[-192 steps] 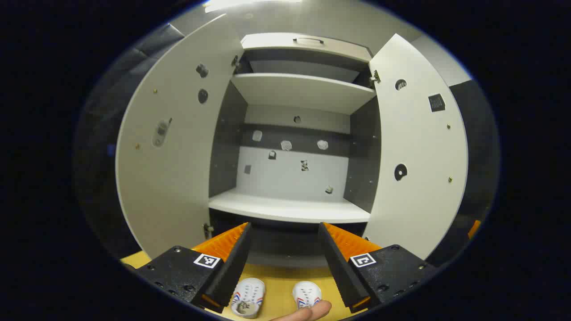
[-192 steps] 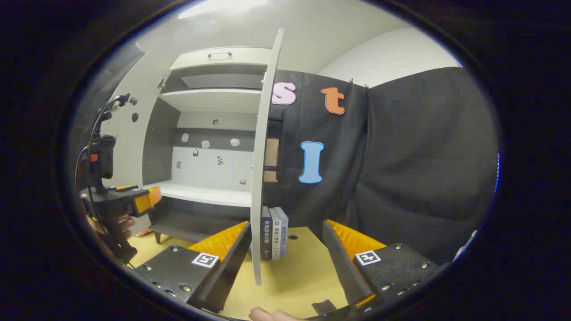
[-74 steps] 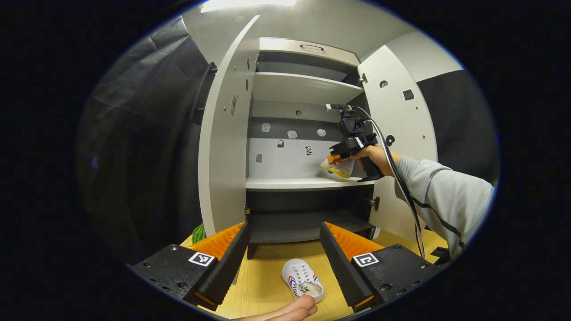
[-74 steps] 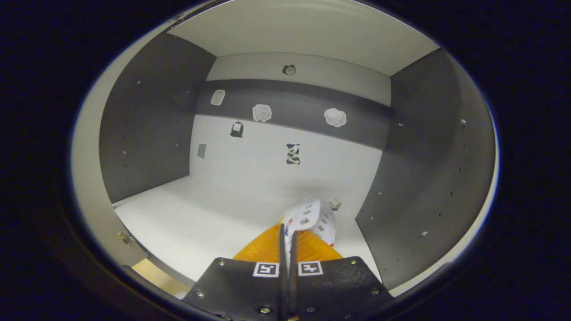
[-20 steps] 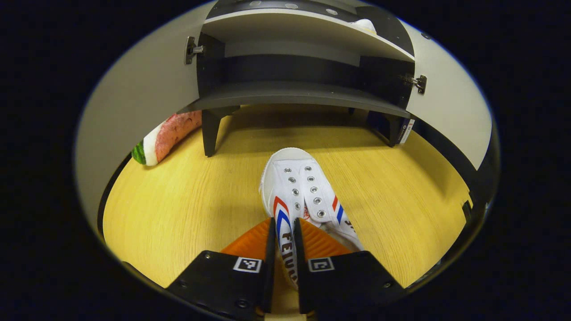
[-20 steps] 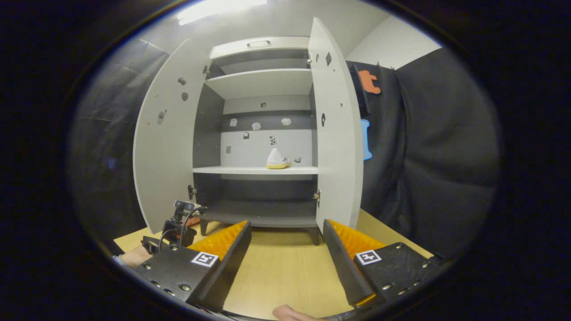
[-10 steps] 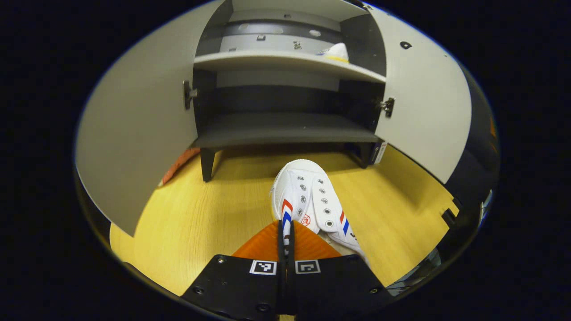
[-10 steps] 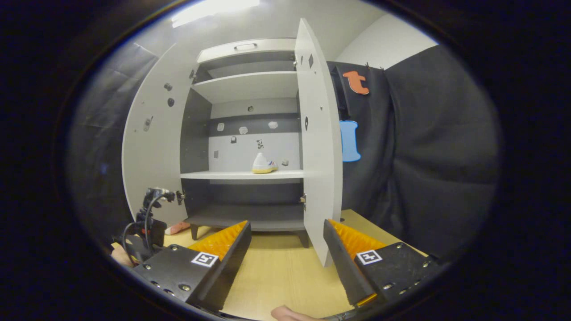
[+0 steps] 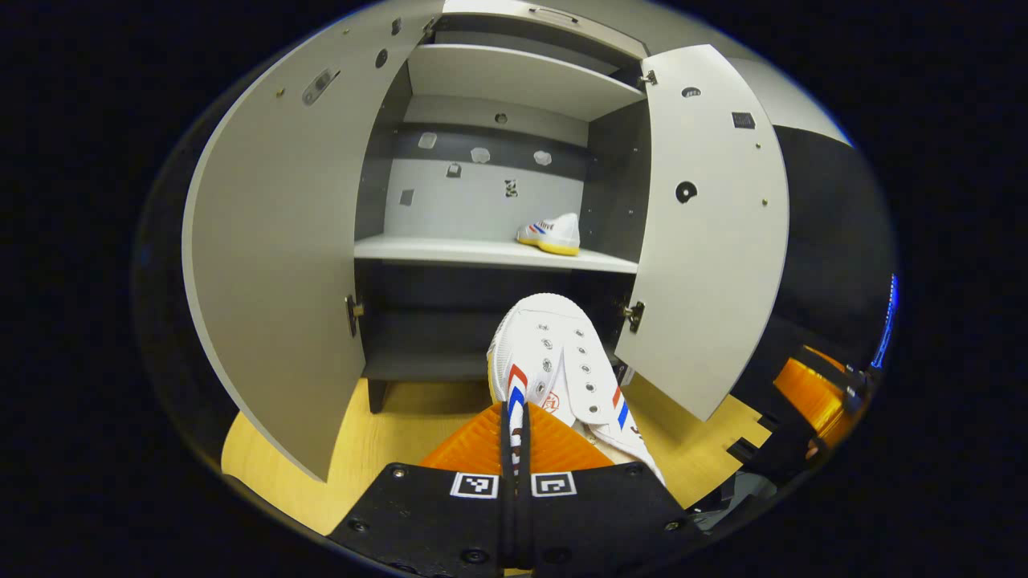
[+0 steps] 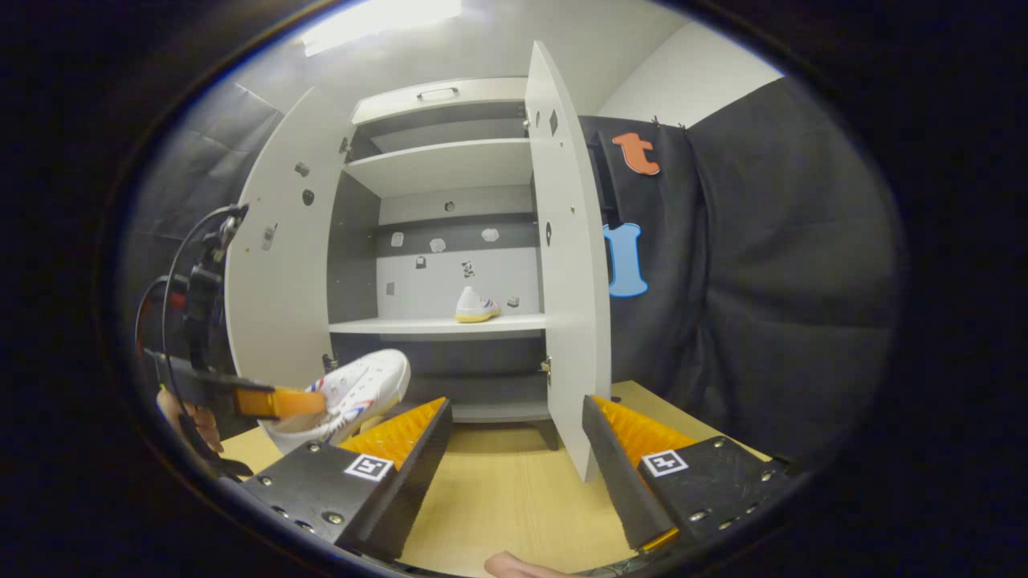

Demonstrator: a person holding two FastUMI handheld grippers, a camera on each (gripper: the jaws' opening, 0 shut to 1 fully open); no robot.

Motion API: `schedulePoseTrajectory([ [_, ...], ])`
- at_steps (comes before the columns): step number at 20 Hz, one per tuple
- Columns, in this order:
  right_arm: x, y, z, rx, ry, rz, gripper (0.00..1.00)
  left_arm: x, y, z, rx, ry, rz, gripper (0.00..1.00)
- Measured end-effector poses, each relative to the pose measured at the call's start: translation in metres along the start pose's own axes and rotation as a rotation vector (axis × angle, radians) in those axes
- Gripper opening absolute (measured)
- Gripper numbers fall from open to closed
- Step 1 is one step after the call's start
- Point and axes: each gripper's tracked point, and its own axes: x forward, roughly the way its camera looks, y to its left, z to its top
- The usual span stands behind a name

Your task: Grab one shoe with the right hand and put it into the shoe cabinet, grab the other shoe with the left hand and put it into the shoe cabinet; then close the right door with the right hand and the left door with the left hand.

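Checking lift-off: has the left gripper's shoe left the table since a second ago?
Yes. The shoe now hangs above the table, raised toward the cabinet.

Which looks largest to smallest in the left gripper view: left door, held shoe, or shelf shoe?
1. left door
2. held shoe
3. shelf shoe

The shoes are a pair; the held one looks bigger only because it is nearer the camera.

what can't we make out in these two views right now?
- Held shoe, left gripper view: its heel and sole sit behind the left gripper.
- Shelf shoe: too small in either view for any detail; the right door edge stands close beside it in the right gripper view.
- Cabinet's bottom shelf: partly blocked by the held shoe, and dark.
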Motion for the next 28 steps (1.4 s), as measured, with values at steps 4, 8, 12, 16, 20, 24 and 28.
schedulePoseTrajectory([
  [4,-0.010,0.011,0.011,-0.044,-0.036,0.018,0.97,0.007,0.017,0.067,-0.007,-0.091,0.032,0.01],
  [8,-0.020,0.016,0.018,-0.043,-0.060,0.037,0.94,0.034,0.029,0.122,-0.038,-0.118,0.055,0.01],
  [12,-0.023,0.013,0.022,-0.039,-0.073,0.038,0.97,0.076,0.035,0.165,-0.052,-0.121,0.053,0.00],
  [16,-0.029,0.019,0.022,0.003,-0.058,0.092,0.95,0.133,0.046,0.200,-0.048,-0.137,0.103,0.00],
  [20,-0.033,0.006,0.030,0.006,-0.082,0.071,0.94,0.198,0.081,0.221,-0.048,-0.129,0.215,0.00],
  [24,-0.025,-0.003,0.027,0.032,-0.072,0.053,0.97,0.245,0.102,0.210,-0.147,-0.065,0.214,0.01],
  [28,-0.010,-0.007,0.008,0.037,-0.024,0.032,0.94,0.276,0.113,0.184,-0.186,0.029,0.211,0.01],
])
